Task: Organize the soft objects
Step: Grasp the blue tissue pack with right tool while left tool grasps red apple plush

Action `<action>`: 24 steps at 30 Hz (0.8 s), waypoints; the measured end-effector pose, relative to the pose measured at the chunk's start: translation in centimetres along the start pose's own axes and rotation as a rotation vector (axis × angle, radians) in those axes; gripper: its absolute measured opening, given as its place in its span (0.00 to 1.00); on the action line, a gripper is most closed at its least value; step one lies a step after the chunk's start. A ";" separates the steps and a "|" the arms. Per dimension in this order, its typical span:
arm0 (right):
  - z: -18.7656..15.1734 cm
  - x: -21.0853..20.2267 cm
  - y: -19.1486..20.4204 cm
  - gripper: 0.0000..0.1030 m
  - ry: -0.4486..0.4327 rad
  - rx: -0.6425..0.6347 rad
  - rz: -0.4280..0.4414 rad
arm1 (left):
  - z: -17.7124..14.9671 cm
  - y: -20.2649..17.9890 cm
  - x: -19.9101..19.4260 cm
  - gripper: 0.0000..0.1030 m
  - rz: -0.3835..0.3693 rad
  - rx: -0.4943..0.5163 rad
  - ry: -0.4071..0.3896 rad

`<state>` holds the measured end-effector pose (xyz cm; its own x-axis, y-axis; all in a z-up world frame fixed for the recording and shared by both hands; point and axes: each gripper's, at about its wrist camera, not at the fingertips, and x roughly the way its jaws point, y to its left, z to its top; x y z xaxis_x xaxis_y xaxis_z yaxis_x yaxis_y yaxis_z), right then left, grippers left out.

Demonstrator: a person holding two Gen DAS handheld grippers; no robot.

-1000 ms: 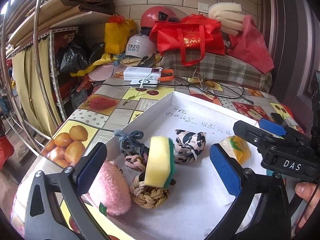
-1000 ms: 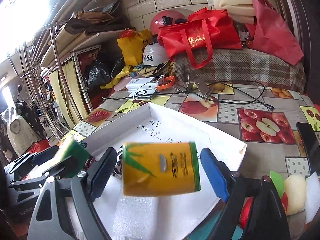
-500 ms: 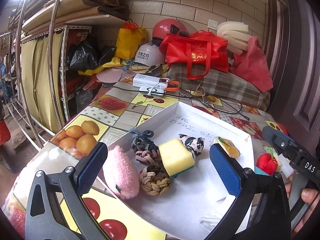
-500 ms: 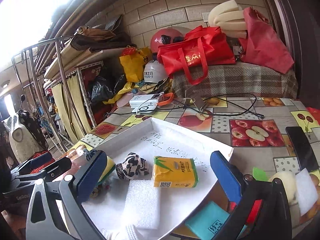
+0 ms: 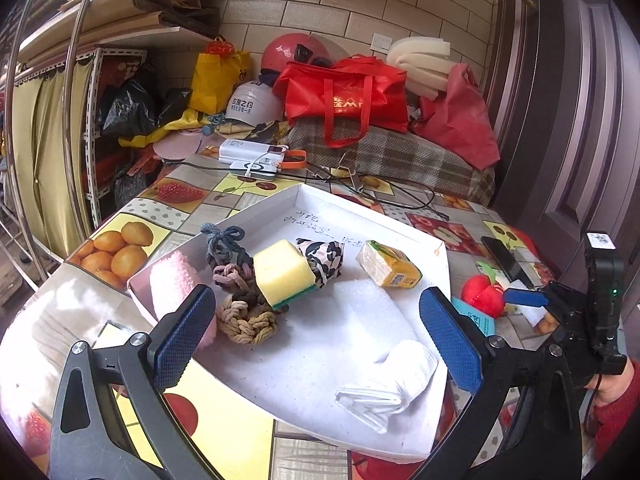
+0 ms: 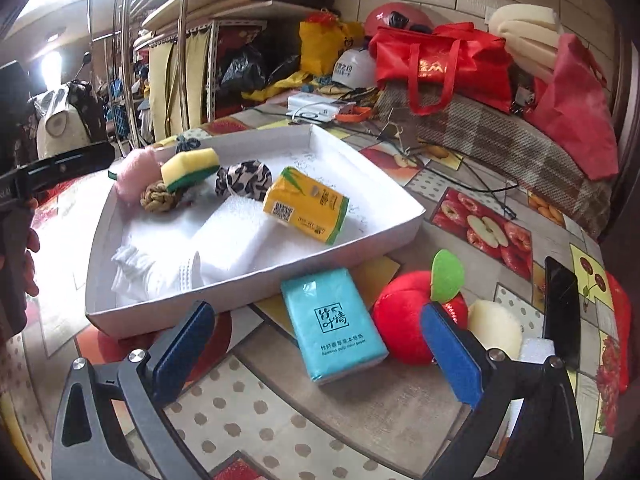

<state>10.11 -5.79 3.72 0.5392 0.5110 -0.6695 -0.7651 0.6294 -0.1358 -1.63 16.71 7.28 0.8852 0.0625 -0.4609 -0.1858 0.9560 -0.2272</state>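
Right tongs (image 6: 316,344) spread, empty, poised over teal tissue pack (image 6: 334,324) on desk — pack to be pinched next, carried into white tray (image 6: 248,286); left tongs (image 5: 316,332) spread, idle.

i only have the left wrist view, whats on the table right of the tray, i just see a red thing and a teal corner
Observer: The teal corner is a whole teal tissue pack, lying flat on the table just outside the white tray.
Operator: and the red thing
Observer: A red plush apple with a green leaf, touching the pack's right side.
Operator: anything behind the apple
Observer: A pale plush piece beside it, then a black phone.
Operator: is the right gripper on anything
Observer: No, the right gripper is open above the teal pack, holding nothing.
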 end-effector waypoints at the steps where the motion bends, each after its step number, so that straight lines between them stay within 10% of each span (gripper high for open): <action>1: -0.3 0.5 0.0 0.95 0.009 -0.001 0.009 | -0.1 -0.1 0.1 1.00 0.000 0.003 0.004; 12: -0.8 3.2 0.8 0.52 0.090 -0.015 0.029 | -0.4 -1.2 0.4 1.00 -0.015 0.028 0.027; 24: -7.4 -6.5 -1.3 0.48 -0.051 0.137 -0.049 | -1.7 -6.3 0.3 1.00 -0.138 0.118 0.060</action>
<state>4.93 -14.27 2.85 0.5947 0.5044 -0.6260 -0.6840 0.7267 -0.0642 -0.95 10.24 7.11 0.8714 -0.0855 -0.4831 -0.0098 0.9814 -0.1915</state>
